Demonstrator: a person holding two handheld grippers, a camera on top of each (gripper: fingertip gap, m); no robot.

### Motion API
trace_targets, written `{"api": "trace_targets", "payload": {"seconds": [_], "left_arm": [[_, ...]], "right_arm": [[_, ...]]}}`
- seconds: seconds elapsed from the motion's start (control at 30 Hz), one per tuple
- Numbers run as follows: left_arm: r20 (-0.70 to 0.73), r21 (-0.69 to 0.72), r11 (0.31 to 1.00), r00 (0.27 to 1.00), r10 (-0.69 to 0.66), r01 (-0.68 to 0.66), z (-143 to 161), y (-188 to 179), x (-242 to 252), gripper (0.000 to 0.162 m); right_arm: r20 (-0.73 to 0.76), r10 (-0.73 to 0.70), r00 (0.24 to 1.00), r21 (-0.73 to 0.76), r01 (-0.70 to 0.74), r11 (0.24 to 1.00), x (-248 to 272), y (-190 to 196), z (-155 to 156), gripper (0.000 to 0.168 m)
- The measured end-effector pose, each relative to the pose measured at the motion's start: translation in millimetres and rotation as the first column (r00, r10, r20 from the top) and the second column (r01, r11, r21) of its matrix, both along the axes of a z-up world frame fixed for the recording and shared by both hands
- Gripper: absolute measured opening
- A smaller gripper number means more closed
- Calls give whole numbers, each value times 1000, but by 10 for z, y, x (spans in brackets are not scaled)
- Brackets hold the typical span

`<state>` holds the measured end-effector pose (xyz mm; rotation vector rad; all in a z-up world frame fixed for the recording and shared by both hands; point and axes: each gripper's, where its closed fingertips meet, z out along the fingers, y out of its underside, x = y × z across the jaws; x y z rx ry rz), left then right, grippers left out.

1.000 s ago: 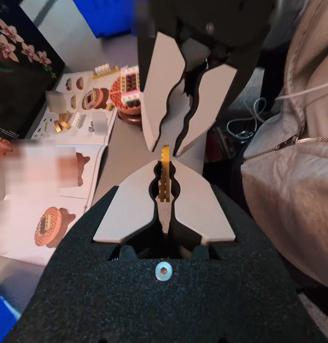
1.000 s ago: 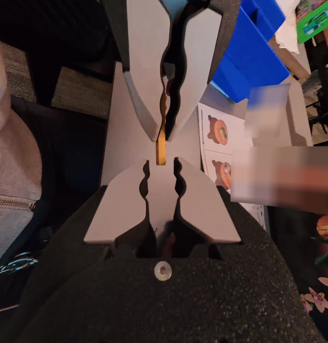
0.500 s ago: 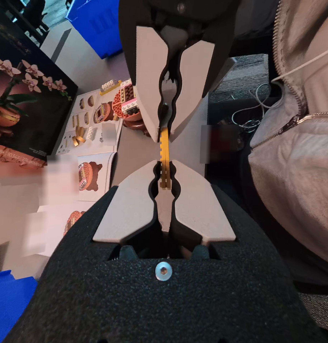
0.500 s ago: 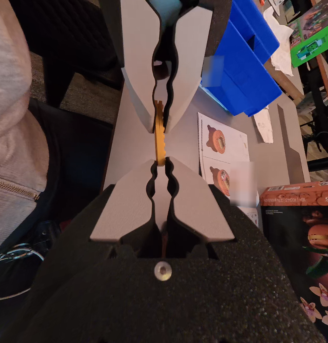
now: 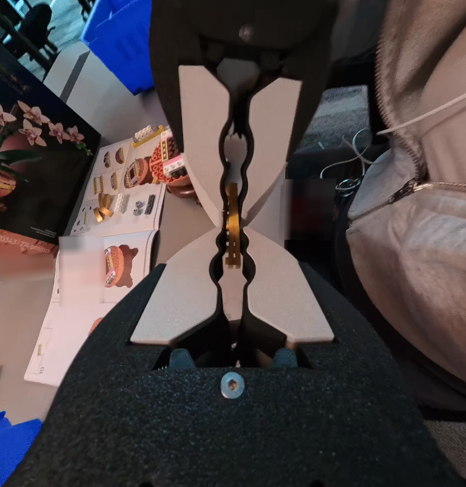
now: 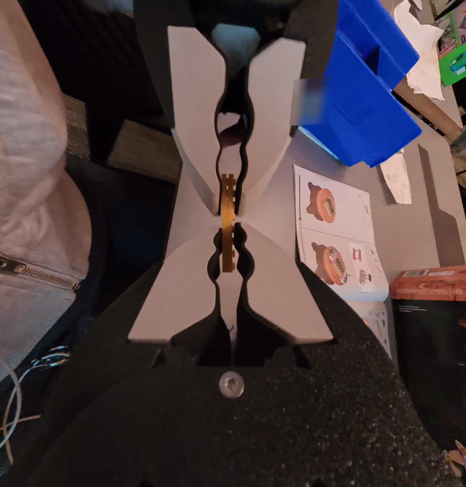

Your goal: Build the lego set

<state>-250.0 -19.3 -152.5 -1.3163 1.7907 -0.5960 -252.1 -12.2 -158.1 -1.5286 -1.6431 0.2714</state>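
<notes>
Gold studded lego plates (image 5: 232,224), thin, stacked edge-on, pinched by left claw (image 5: 232,234), right claw (image 6: 228,226) too.

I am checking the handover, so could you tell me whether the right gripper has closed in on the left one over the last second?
Yes. The right gripper has come toward the left gripper; their tips now nearly meet, both clamping the gold pieces.

Two grippers (image 5: 232,232), one booklet (image 5: 121,200), two boxes (image 5: 36,168)
</notes>
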Motion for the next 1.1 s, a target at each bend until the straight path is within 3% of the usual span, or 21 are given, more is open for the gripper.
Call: {"api": "trace_targets", "payload": {"seconds": [0.2, 0.3, 0.37, 0.43, 0.5, 0.6, 0.8, 0.9, 1.0, 1.1], "left_arm": [[35, 109, 994, 999, -20, 16, 57, -24, -40, 8], [18, 84, 996, 999, -36, 34, -1, -61, 1, 8], [-24, 109, 993, 999, -46, 48, -66, -89, 47, 8], [-13, 137, 990, 999, -35, 36, -44, -43, 59, 8], [27, 70, 997, 999, -46, 44, 9, -69, 61, 8], [21, 84, 996, 999, -40, 39, -23, -52, 62, 8], [132, 129, 991, 991, 9, -26, 79, 54, 50, 13], [192, 116, 992, 981, 24, -47, 118, 56, 41, 8], [189, 146, 987, 981, 36, -64, 105, 106, -10, 7], [230, 141, 989, 973, 13, -46, 162, 81, -15, 7]], "right_arm": [[-21, 30, 999, -12, -30, 999, 30, -43, 16, 8], [46, 26, 999, 2, -26, 1000, -11, -78, -30, 18], [128, 6, 992, 60, -14, 998, 10, -51, -85, 13], [67, -14, 998, 6, 14, 1000, 16, -53, -58, 8], [-11, -9, 1000, -51, 8, 999, 4, -75, -16, 7], [53, -19, 998, 4, 18, 1000, 19, -36, -50, 8], [-18, -35, 999, 38, 36, 999, 32, 38, 83, 8], [-52, -17, 998, 109, 23, 994, 30, 37, 156, 9], [-22, -70, 997, 166, 73, 983, 192, 100, 188, 24], [-64, -24, 998, 187, 36, 982, 213, 28, 237, 8]]}}
